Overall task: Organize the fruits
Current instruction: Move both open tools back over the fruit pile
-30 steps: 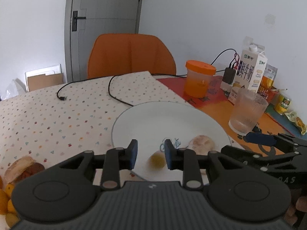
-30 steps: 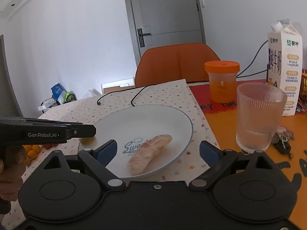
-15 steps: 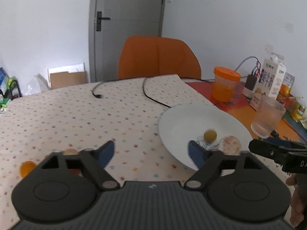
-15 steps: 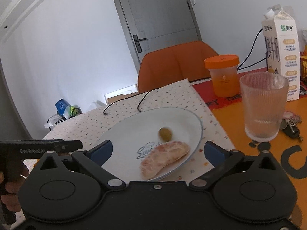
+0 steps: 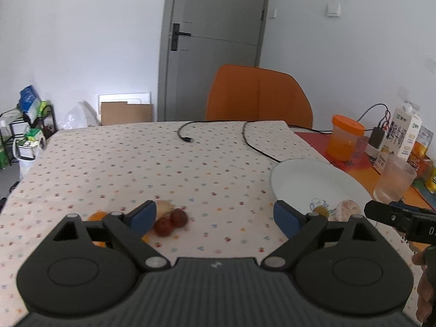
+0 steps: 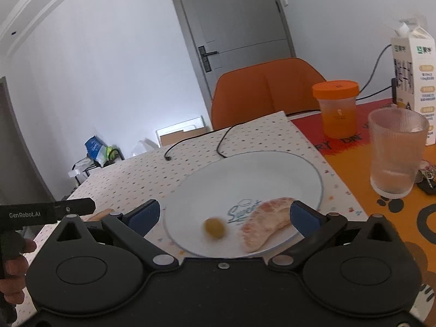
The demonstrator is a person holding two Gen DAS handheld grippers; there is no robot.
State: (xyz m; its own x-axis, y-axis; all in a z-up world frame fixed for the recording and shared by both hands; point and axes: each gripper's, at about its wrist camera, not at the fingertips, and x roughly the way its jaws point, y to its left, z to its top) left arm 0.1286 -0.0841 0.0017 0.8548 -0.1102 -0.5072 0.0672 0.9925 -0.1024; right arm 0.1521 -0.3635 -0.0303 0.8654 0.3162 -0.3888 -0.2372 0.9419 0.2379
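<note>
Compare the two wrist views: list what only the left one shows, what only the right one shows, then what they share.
Only the left wrist view: two dark red fruits and an orange fruit on the dotted tablecloth, beside its own left claw, whose jaws are opening with nothing between them.

Only the right wrist view: the keys beside the glass, and its own right claw, open.

Both: the white plate with the pomelo segment and small yellow-green fruit, ribbed glass, orange-lidded jar, milk carton.

Counted: one white plate point(image 6: 272, 163) bearing one pomelo segment point(image 6: 265, 223) and one small yellow-green fruit point(image 6: 214, 228); two red fruits point(image 5: 171, 222) on the cloth at left; one glass point(image 6: 396, 158).
</note>
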